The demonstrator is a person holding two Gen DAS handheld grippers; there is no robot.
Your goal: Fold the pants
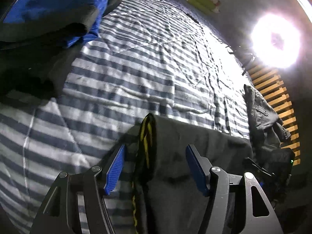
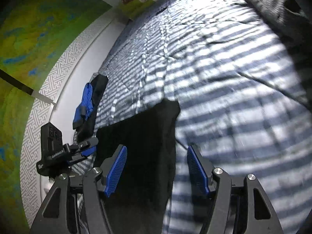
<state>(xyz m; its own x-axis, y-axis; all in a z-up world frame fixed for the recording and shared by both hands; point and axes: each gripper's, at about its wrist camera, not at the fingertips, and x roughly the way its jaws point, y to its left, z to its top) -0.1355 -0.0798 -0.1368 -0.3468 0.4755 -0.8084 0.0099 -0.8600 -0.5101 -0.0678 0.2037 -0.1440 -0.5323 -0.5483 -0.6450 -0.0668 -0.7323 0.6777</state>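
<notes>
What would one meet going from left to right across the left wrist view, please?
Blue and grey folded clothes at far left, then the dark pants between the left gripper's open jaws, then a crumpled dark garment, then the bright lamp.

Each camera sits just behind its own gripper's blue fingers (image 1: pixel 115 167) and looks steeply down past them, close over the striped bed cover (image 1: pixel 136 62). Both views share that cover and the dark pants (image 2: pixel 140 136) lying between the fingers.
</notes>
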